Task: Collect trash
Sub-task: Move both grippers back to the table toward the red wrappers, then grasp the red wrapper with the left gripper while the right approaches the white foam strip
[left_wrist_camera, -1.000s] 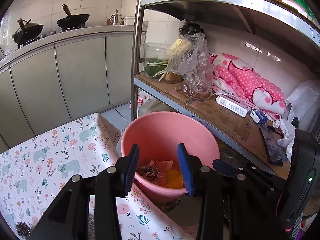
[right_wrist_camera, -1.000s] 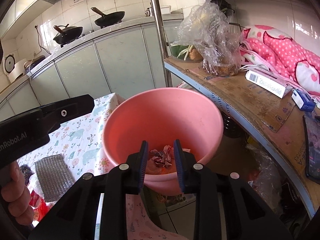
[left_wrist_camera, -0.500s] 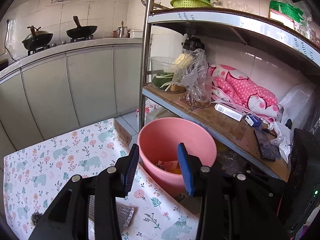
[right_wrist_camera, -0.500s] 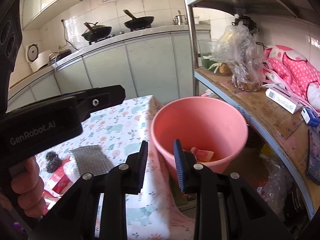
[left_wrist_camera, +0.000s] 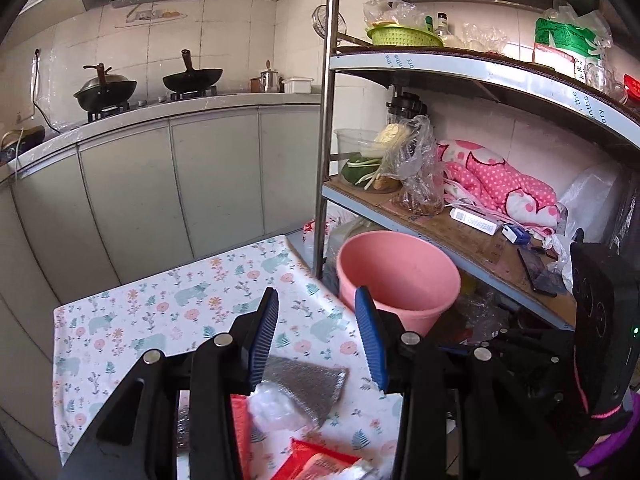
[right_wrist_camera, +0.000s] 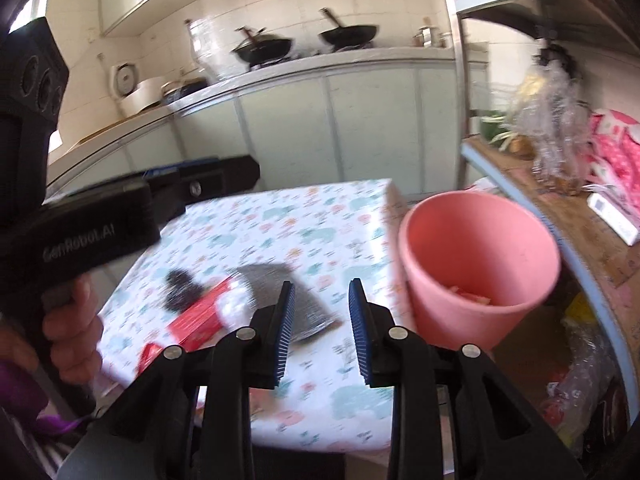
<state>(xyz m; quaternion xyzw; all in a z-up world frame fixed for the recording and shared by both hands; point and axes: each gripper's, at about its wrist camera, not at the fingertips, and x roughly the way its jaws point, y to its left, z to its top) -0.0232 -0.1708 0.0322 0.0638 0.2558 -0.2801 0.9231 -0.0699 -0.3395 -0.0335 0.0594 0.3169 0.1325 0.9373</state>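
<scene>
A pink bucket (left_wrist_camera: 400, 276) (right_wrist_camera: 476, 264) stands beside the table's right edge, with scraps of trash (right_wrist_camera: 470, 294) at its bottom. On the floral tablecloth (left_wrist_camera: 168, 312) (right_wrist_camera: 304, 224) lie a grey mesh cloth (left_wrist_camera: 308, 384) (right_wrist_camera: 276, 284), a crumpled clear plastic wad (left_wrist_camera: 276, 404), red wrappers (left_wrist_camera: 316, 460) (right_wrist_camera: 200, 320) and a dark scourer (right_wrist_camera: 182, 284). My left gripper (left_wrist_camera: 316, 332) hangs open over the cloth and plastic. My right gripper (right_wrist_camera: 320, 328) is open above the table, left of the bucket, holding nothing.
A metal shelf rack (left_wrist_camera: 324, 140) rises right of the table, loaded with a bag of vegetables (left_wrist_camera: 404, 168), pink bedding (left_wrist_camera: 500, 188) and small boxes. Grey kitchen cabinets (left_wrist_camera: 160, 196) with woks (left_wrist_camera: 192, 76) run behind. A hand (right_wrist_camera: 68, 336) grips the left tool.
Both grippers have pulled back and up from the bucket's mouth toward the table. The cloth, plastic and red wrappers have come into view under them. Both stay open and empty.
</scene>
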